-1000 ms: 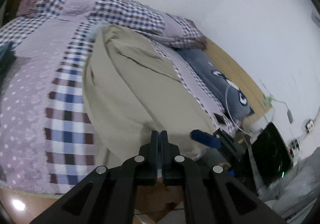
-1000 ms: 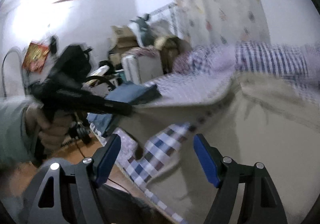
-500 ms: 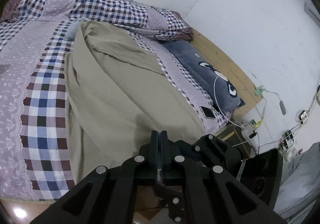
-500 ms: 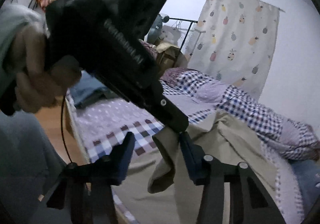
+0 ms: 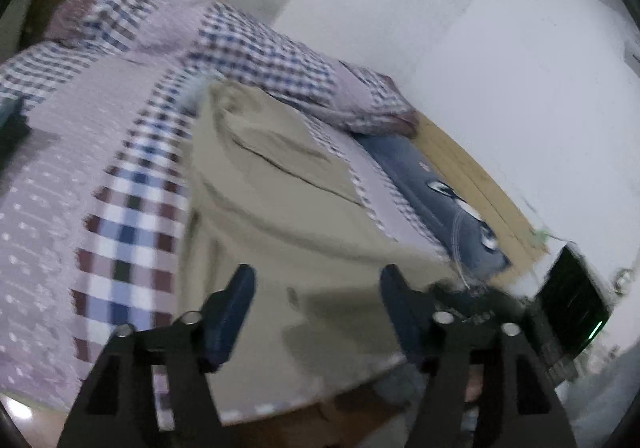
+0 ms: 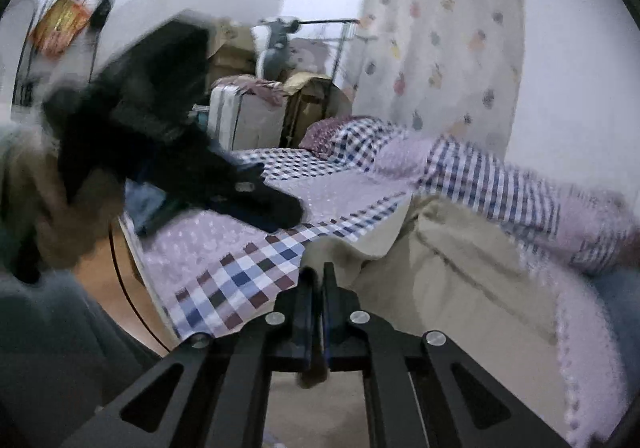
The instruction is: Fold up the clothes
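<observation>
A beige garment lies spread along the checked bed cover, its near end at the bed's foot edge. My left gripper is open and empty just above that near end. My right gripper is shut on the beige garment, with a fold of cloth hanging below the jaws. The left gripper also shows in the right wrist view as a dark blurred shape held by a hand at the left.
The bed cover is purple and checked. A crumpled checked quilt lies at the far side. A blue pillow lies by the wooden headboard. A suitcase and boxes stand beyond the bed. A dark screen sits at the right.
My left gripper has opened and let go of the garment. My right gripper has closed on the cloth. Both views are blurred from motion.
</observation>
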A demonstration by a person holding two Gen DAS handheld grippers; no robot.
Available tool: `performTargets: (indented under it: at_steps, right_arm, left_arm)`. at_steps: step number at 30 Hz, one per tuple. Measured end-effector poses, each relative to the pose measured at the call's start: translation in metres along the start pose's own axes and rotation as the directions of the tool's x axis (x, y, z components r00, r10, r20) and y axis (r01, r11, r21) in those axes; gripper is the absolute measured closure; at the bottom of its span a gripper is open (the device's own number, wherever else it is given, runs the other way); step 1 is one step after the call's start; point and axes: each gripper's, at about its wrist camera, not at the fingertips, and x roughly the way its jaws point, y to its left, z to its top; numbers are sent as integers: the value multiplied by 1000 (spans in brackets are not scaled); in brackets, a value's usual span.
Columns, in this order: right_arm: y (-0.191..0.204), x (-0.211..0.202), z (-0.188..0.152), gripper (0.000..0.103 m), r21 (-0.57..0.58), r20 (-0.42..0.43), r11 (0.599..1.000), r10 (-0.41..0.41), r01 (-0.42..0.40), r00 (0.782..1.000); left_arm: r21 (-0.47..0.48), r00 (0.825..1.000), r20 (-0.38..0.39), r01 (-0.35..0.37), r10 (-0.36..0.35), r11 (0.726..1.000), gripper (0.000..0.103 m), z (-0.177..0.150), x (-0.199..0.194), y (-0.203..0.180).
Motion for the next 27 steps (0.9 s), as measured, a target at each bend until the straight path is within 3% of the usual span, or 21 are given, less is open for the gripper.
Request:
performTargets:
  at_steps: [6, 11, 18, 23, 27]
  right_arm:
    - [-93, -31, 41, 101, 254, 20, 966, 46, -50, 999]
    - [-159, -45, 84, 101, 354, 39, 934, 28, -40, 999]
    - [-221, -49, 164, 101, 349, 36, 937, -26, 12, 999]
    - [-247, -23, 217, 101, 325, 15, 944, -57, 49, 998]
    - [-272, 1, 256, 102, 329, 20, 943, -64, 54, 998]
  left_arm:
    - [3, 989, 73, -129, 128, 992, 28, 11, 26, 26]
    - [34, 973, 79, -220, 217, 975, 28, 28, 74, 43]
    - [150, 940, 98, -340, 328, 928, 28, 61, 158, 60]
    - [133, 942, 107, -331, 319, 934, 28, 89, 206, 81]
    - [226, 932, 117, -360, 342, 905, 28, 106, 235, 79]
